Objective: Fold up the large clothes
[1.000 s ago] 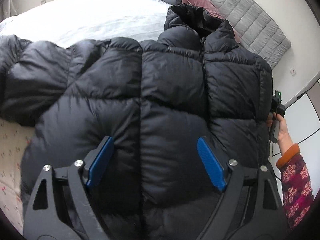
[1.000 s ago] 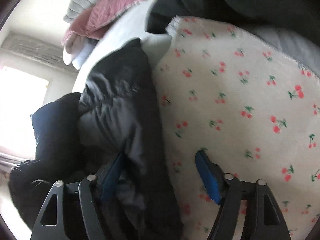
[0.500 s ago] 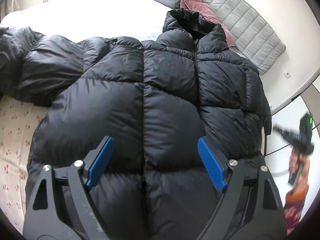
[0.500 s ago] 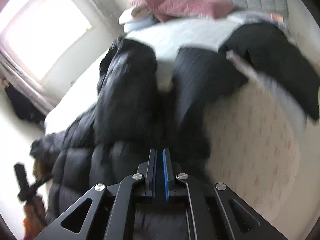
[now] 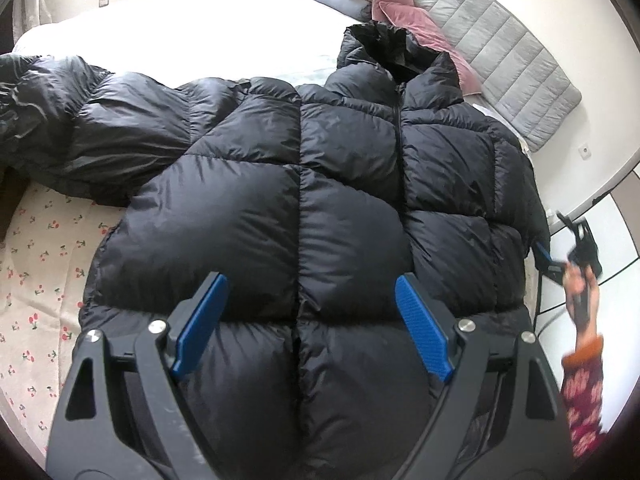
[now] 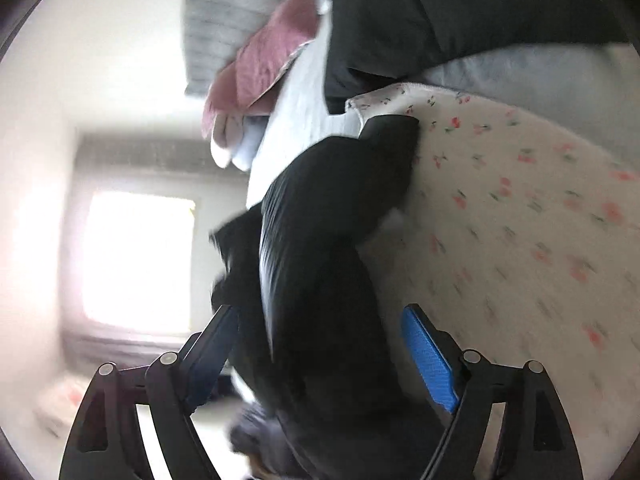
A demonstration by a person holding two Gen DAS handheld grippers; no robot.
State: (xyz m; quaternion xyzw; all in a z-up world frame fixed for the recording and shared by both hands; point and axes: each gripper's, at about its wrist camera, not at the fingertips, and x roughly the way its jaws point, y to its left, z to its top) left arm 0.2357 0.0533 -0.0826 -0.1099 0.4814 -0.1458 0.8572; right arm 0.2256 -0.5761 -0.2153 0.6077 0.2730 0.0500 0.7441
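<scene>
Jacket (image 5: 304,208), black and puffy, lies front-up across the bed (image 5: 48,264), its one sleeve (image 5: 80,120) stretched far left and cut off at the frame edge. Left tool (image 5: 308,320) hangs tilted down over the hem, jaws wide, nothing between them. Right tool (image 5: 560,256) sits beside the jacket's right edge, small and blurred; its own view shows jaws opening around dark fabric (image 6: 320,260), pads clear of it.
</scene>
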